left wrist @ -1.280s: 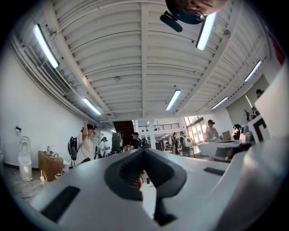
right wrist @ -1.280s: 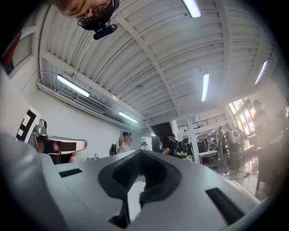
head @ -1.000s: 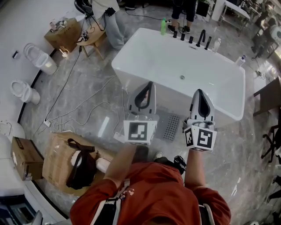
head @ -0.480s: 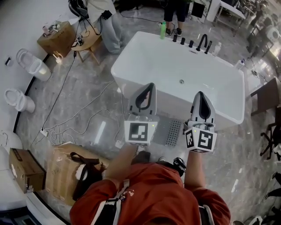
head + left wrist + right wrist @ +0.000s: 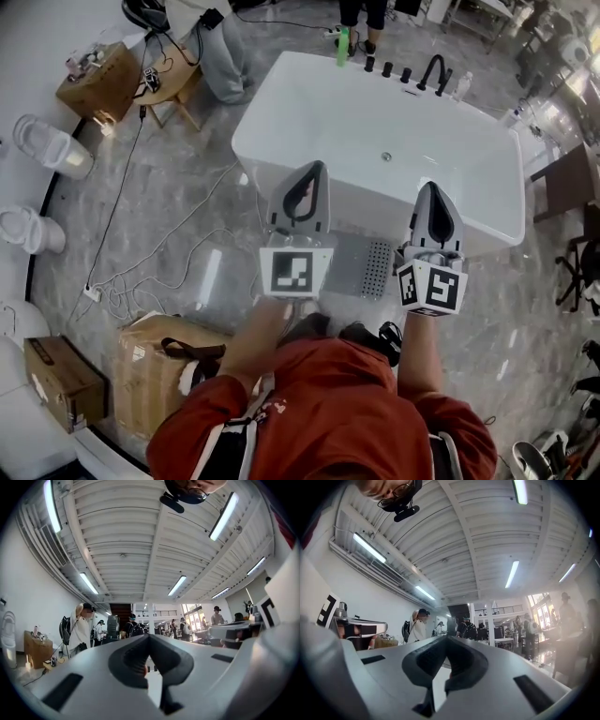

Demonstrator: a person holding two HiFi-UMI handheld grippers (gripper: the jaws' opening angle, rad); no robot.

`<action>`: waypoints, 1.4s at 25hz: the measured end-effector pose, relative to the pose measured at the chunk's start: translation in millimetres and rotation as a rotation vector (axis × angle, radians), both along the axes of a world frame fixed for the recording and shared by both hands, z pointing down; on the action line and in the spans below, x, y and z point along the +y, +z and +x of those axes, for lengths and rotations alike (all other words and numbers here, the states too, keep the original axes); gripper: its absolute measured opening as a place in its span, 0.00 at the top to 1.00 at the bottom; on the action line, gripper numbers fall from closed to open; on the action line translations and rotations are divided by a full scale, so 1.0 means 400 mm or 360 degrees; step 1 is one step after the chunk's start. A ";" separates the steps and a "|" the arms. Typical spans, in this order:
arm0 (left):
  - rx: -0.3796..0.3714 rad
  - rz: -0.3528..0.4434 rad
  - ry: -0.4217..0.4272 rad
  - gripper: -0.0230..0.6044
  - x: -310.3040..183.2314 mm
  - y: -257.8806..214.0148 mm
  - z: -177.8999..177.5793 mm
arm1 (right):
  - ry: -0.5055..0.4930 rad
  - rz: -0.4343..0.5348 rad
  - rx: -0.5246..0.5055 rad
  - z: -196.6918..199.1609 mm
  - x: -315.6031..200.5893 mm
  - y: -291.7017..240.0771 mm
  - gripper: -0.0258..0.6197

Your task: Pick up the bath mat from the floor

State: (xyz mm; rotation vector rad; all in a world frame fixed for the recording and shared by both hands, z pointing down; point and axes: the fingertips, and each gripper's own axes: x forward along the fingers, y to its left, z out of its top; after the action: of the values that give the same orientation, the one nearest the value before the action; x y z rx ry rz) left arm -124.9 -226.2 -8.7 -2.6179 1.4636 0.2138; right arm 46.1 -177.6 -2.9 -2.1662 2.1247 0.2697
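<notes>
The bath mat is a grey rectangle with a perforated patch, flat on the marble floor against the near side of the white bathtub. In the head view my left gripper and right gripper are held up side by side, tips pointing away from me over the tub's near wall, with the mat showing between them. Both are shut with nothing in them. The left gripper view shows its jaws closed against a ceiling and a distant hall. The right gripper view shows the same of its own jaws. Neither gripper view shows the mat.
Black taps and a green bottle stand at the tub's far rim. White cables trail over the floor at left. Cardboard boxes with a dark bag sit near my left side. Toilets line the left wall. People stand beyond the tub.
The head view has swung so the tub and mat sit a little higher and closer. Both grippers keep the same raised, shut pose.
</notes>
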 end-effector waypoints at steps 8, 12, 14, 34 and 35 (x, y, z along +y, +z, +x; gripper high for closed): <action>-0.0027 -0.0108 0.0040 0.94 -0.054 0.097 0.017 | 0.0067 -0.0108 -0.0016 0.030 -0.035 0.089 0.94; -0.0082 -0.0146 0.0042 0.94 -0.073 0.160 0.061 | 0.0079 -0.0173 -0.0040 0.068 -0.055 0.154 0.94; -0.0075 -0.0186 0.0029 0.94 -0.079 0.194 0.074 | 0.0081 -0.0205 -0.0057 0.086 -0.063 0.191 0.94; -0.0285 -0.0499 -0.0091 0.94 -0.113 0.743 0.133 | 0.0018 -0.0563 -0.0023 0.137 -0.067 0.725 0.94; -0.0296 -0.0521 -0.0092 0.94 -0.109 0.782 0.134 | 0.0024 -0.0587 -0.0023 0.146 -0.063 0.761 0.94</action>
State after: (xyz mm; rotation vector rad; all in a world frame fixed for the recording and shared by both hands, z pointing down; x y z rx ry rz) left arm -71.4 -269.6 304.1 -2.7403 1.6224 -0.2930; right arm 104.5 -202.9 301.5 -2.3598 2.3020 -0.1505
